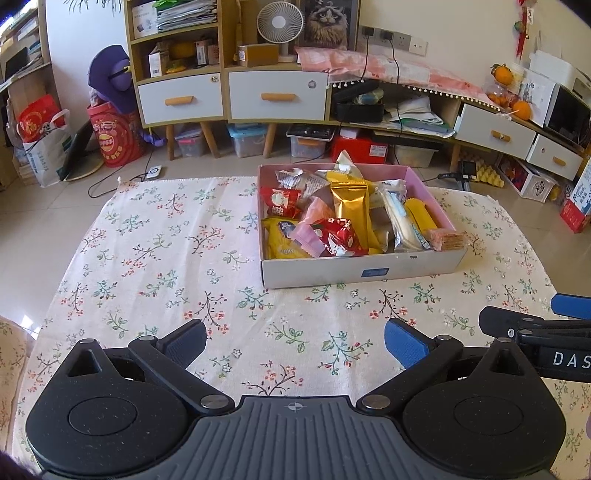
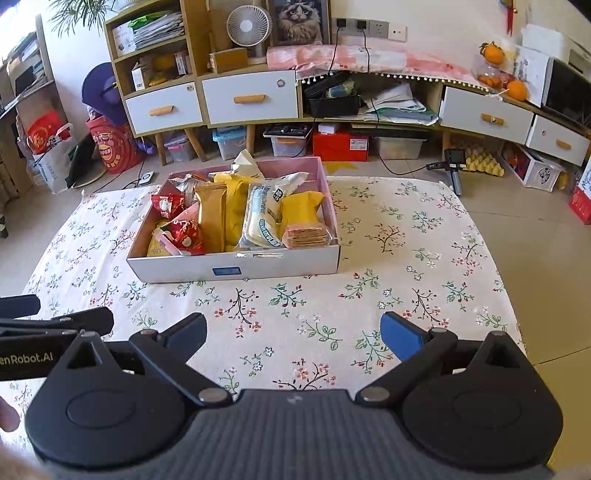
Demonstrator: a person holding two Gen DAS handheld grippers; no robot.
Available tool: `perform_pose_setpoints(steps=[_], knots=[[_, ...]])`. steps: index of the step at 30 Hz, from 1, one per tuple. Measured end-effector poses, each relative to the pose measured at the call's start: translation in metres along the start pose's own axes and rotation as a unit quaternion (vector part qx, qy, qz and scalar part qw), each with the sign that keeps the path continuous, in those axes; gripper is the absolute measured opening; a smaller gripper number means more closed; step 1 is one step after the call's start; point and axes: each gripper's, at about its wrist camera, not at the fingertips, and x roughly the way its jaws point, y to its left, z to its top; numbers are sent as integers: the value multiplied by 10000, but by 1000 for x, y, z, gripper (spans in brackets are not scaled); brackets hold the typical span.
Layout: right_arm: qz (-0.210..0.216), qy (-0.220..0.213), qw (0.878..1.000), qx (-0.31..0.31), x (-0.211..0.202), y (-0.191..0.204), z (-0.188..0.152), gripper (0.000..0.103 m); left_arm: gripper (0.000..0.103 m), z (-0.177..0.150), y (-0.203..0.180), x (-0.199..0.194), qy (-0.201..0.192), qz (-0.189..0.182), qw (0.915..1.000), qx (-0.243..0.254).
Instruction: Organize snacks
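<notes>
A shallow white box with a pink inside point(image 1: 332, 269) point(image 2: 177, 267) stands on the table with the floral cloth point(image 1: 166, 258) point(image 2: 406, 258). It holds several snack packs: a gold pack point(image 1: 349, 210) point(image 2: 211, 218), red packs point(image 1: 338, 236) point(image 2: 184, 232), yellow packs point(image 1: 277, 238) point(image 2: 301, 210), a white-blue pack point(image 1: 400, 218) point(image 2: 262, 218) and a wafer stack point(image 1: 445, 238) point(image 2: 308, 236). My left gripper point(image 1: 295, 341) is open and empty, well short of the box. My right gripper point(image 2: 293, 334) is open and empty, also short of the box. Each shows at the edge of the other's view.
Beyond the table are wooden cabinets with white drawers point(image 1: 279, 98) point(image 2: 249, 98), storage bins on the floor point(image 1: 247, 140), a red bag point(image 1: 114, 138) and a fan point(image 1: 279, 22). The cloth's edges drop to tiled floor on all sides.
</notes>
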Motion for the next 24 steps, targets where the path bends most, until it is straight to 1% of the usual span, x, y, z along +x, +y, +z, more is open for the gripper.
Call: perform_pose_setpoints(steps=[24], knots=[[20, -21, 10000, 28, -1, 1, 1, 101, 103, -3, -1, 1, 24, 6, 10000, 3]])
